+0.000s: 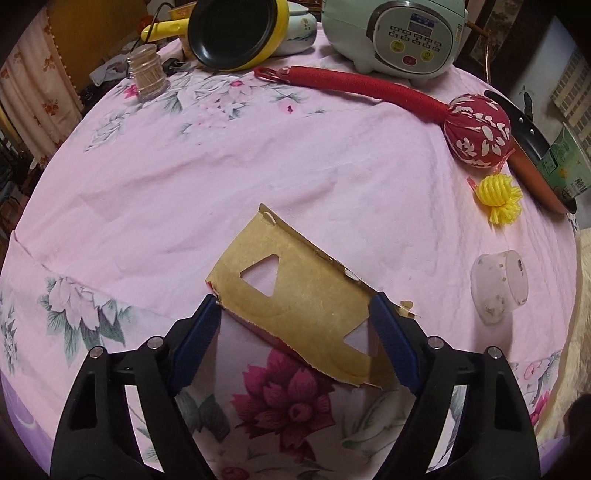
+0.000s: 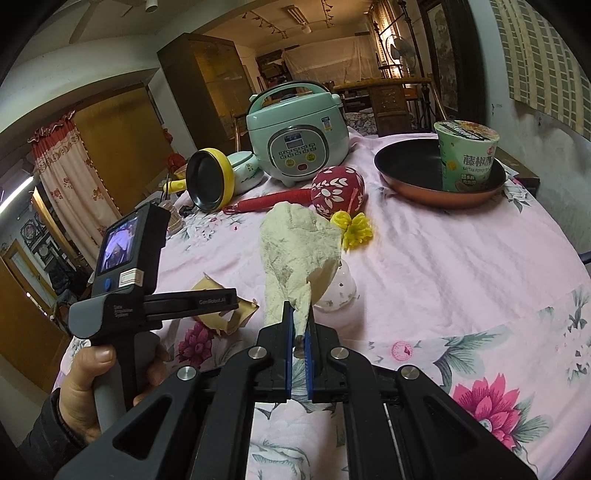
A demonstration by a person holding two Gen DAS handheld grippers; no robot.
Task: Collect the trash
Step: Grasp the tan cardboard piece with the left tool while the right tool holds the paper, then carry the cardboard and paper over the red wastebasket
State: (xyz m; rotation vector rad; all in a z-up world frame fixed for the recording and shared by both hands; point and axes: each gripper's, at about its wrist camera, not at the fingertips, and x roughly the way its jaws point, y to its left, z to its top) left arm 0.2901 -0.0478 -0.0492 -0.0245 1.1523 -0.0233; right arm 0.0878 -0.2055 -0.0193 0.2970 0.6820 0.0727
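Note:
A torn brown cardboard piece (image 1: pixel 303 295) with triangular cut-outs lies bent on the pink floral tablecloth (image 1: pixel 221 177). My left gripper (image 1: pixel 295 301) points down over it, open, one blue pad at its left corner while the other finger overlaps its right edge. In the right wrist view the cardboard (image 2: pixel 236 314) shows under that gripper, whose handle a hand (image 2: pixel 85 376) holds. My right gripper (image 2: pixel 299 310) is shut on a crumpled cream paper towel (image 2: pixel 295 243), which stands up above the table. A small whitish plastic cup (image 1: pixel 498 288) lies on its side to the right of the cardboard.
A red fabric mallet (image 1: pixel 476 129) and a yellow yarn ball (image 1: pixel 498 195) lie at the right. Behind them are a mint rice cooker (image 1: pixel 402 33), a yellow pan (image 1: pixel 236 33) and a toothpick jar (image 1: pixel 149 74). A noodle cup (image 2: pixel 467 155) stands in a copper frying pan (image 2: pixel 406 177).

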